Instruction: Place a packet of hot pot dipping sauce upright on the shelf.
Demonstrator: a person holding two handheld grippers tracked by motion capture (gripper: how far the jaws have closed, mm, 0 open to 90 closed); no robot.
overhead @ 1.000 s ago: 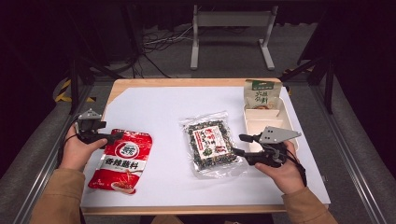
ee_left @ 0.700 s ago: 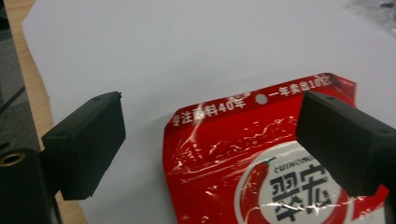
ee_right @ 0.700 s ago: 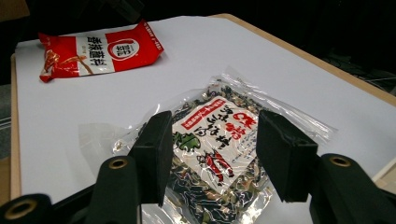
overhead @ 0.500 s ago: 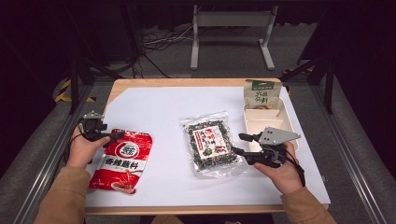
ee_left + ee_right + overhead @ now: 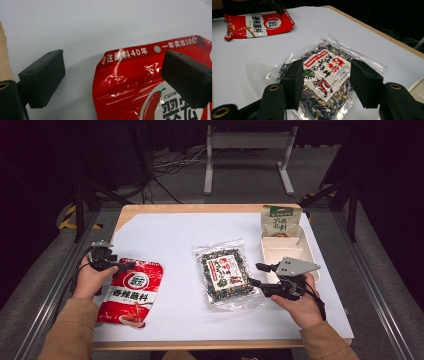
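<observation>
High view: white table [image 5: 170, 235], dark floor [image 5: 240, 175] beyond.

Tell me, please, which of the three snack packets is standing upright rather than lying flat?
The green-and-white packet at the far end of the tray; the red packet and the clear seaweed packet lie flat on the table.

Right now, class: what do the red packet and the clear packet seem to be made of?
Red packet: glossy printed plastic film, probably; it creases and shows bright glare. Clear packet: thin transparent plastic, seemingly; dark contents show through and the edges crinkle.
</observation>
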